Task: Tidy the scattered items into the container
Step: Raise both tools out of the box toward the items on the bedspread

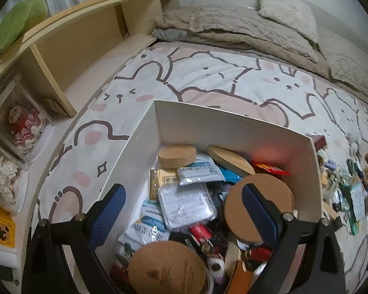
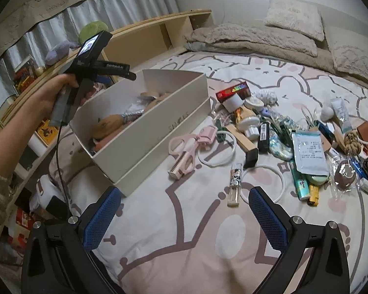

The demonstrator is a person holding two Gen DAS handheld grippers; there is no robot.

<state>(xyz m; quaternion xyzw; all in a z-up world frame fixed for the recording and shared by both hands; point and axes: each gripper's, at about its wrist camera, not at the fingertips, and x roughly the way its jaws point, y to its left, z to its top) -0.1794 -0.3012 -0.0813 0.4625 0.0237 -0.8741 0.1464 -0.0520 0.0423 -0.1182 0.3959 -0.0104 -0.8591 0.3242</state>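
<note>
Scattered bits were piled on the bed (image 2: 184, 232) to the right of the white box (image 2: 159, 132), which sat further up and left of my right claw (image 2: 184, 213). That claw was spread wide with nothing in it, hovering low over the bunny sheet. Nearest thing to it was the little clear bottle (image 2: 234, 187), just ahead between the pads, long axis pointing roughly away from me, so a straight reach looked fine. A white ring (image 2: 265, 183) lay right beside it and could snag. Pink scissors (image 2: 186, 152) sat close by the box wall. My left claw (image 1: 184, 210) hung over the box (image 1: 233, 127), released too, above cork coasters (image 1: 257, 203) and packets.
</note>
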